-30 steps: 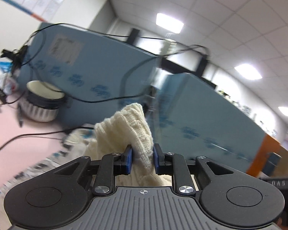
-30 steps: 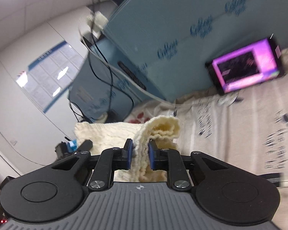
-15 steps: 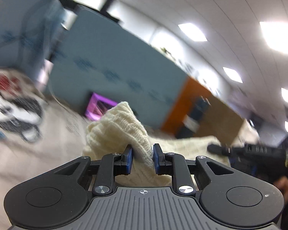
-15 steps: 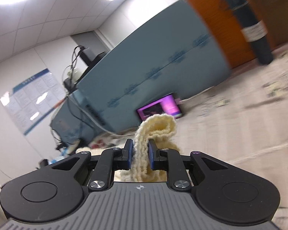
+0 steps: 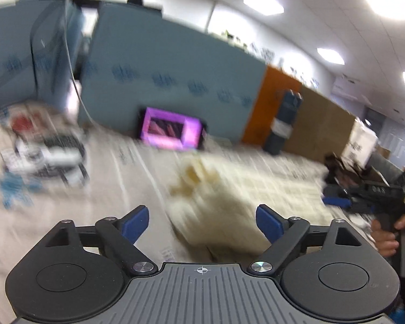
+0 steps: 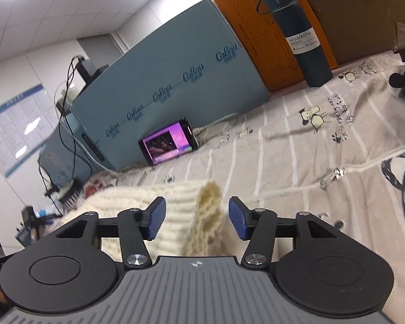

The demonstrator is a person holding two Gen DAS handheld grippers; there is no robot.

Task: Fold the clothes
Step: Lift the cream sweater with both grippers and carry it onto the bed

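Left wrist view is motion-blurred: the left gripper [image 5: 202, 222], jaws just sprung wide, grips nothing; the cream knit sweater [image 5: 216, 210] smears on the printed sheet [image 5: 67, 216]. The right gripper [image 6: 196, 220], jaws just opened partway, straddles the sweater's folded edge untouched, its lower part hidden.

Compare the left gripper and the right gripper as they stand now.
The left gripper stands wider than the right gripper. The cream sweater looks blurred ahead of the left gripper, while the right gripper frames a sharp ribbed edge. Both have just been opening, with knit between the blue fingers but unpressed.
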